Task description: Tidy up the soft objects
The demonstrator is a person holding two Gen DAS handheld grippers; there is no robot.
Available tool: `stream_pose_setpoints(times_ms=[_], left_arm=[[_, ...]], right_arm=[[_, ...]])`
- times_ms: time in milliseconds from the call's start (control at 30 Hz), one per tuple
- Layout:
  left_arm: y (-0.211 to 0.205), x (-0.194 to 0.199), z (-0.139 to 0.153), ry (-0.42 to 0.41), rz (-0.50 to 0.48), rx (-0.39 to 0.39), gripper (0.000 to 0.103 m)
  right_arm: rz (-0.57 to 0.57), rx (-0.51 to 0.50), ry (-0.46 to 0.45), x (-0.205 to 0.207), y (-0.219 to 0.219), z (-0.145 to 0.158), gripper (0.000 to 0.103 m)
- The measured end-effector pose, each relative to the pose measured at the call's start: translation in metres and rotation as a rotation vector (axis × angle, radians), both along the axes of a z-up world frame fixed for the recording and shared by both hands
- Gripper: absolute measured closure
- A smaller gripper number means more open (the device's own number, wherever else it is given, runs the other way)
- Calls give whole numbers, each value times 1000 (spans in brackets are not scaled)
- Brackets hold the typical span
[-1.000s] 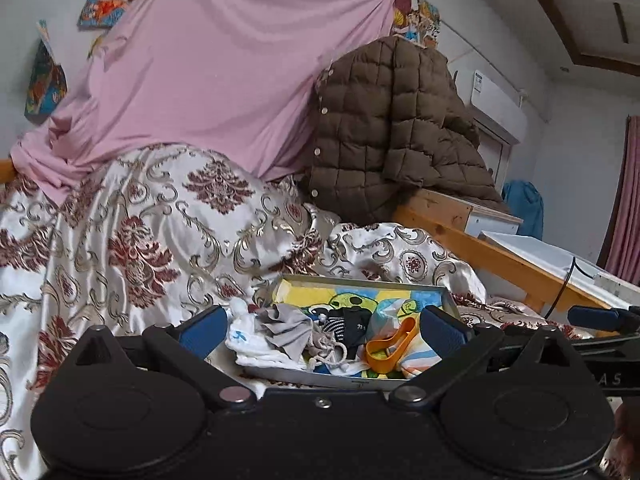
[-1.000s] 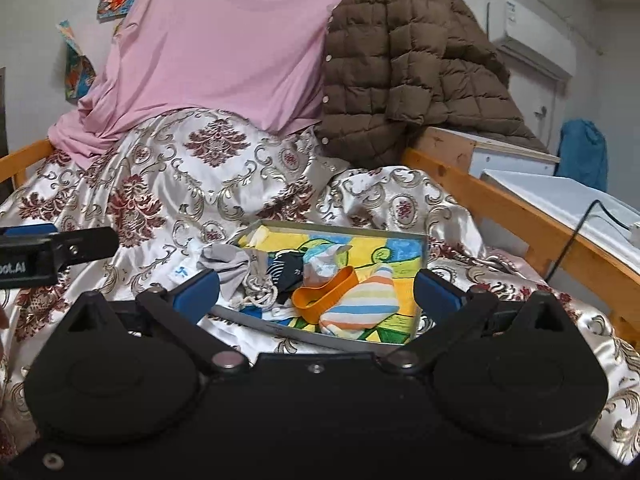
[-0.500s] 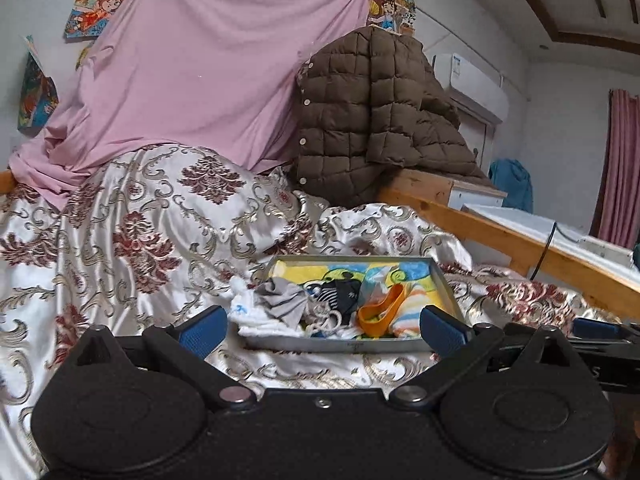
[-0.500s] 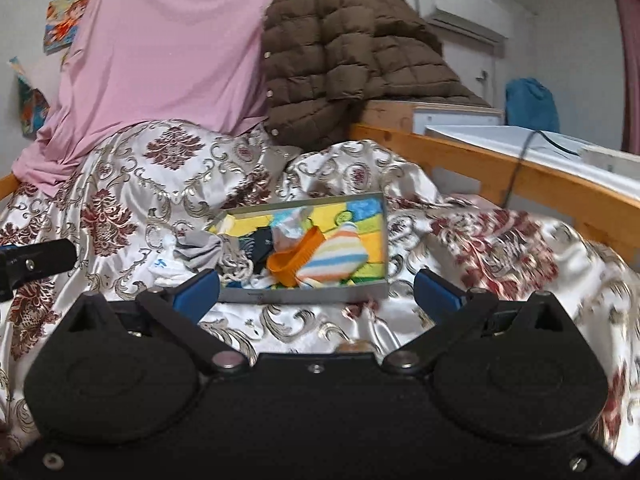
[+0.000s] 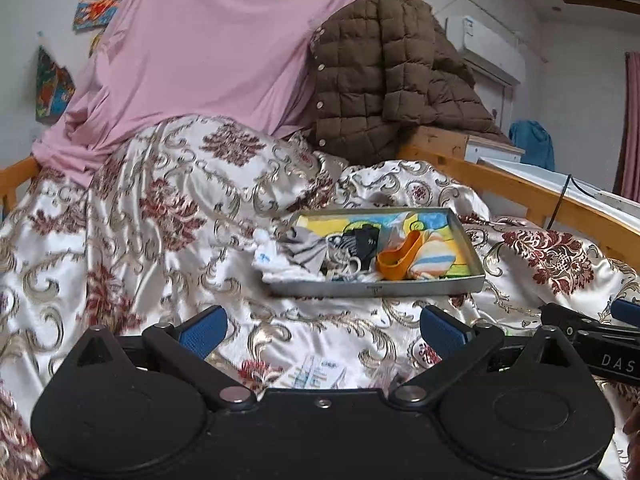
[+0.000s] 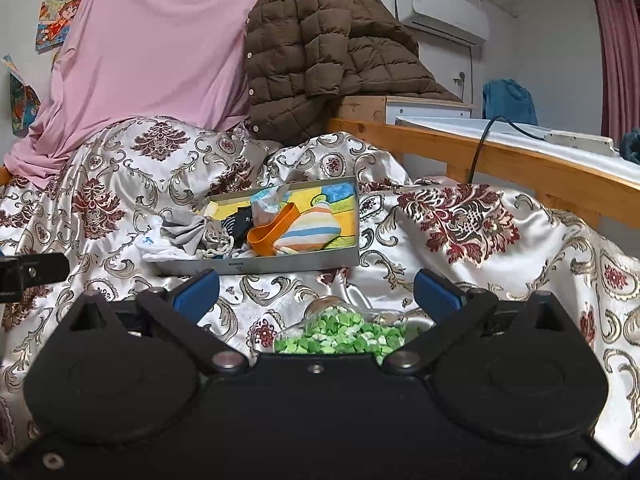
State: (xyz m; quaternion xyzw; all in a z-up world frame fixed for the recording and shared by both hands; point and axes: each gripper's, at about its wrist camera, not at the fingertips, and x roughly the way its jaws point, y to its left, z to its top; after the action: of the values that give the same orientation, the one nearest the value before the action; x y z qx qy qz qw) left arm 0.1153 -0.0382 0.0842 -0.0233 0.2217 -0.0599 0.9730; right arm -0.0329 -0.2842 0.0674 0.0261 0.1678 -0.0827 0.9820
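Note:
A grey tray with a bright picture bottom rests on the patterned satin bedspread. It holds soft items: a striped sock, an orange band, black and grey socks, and a white sock spilling over its left edge. My left gripper stands open, short of the tray, with nothing in it. My right gripper is open too, over a clear packet of green pieces.
A pink sheet and a brown quilted jacket pile up at the bed's head. A wooden bed rail runs along the right with a black cable over it. A small printed packet lies near my left gripper.
Both grippers have pulled back from the tray, which now looks smaller and farther off. The right view has swung leftward of the tray's right end and the green packet has come into sight.

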Motion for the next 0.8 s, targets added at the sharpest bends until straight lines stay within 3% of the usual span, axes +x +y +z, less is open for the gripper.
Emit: stream_pose_setpoints(times_ms=[333, 800], left_arm=[[-1, -22, -15, 25, 84, -8, 1], [6, -46, -29, 69, 58, -25, 1]], right_arm=[[-21, 46, 49, -30, -3, -18, 1], [-67, 47, 79, -61, 0, -27, 1]])
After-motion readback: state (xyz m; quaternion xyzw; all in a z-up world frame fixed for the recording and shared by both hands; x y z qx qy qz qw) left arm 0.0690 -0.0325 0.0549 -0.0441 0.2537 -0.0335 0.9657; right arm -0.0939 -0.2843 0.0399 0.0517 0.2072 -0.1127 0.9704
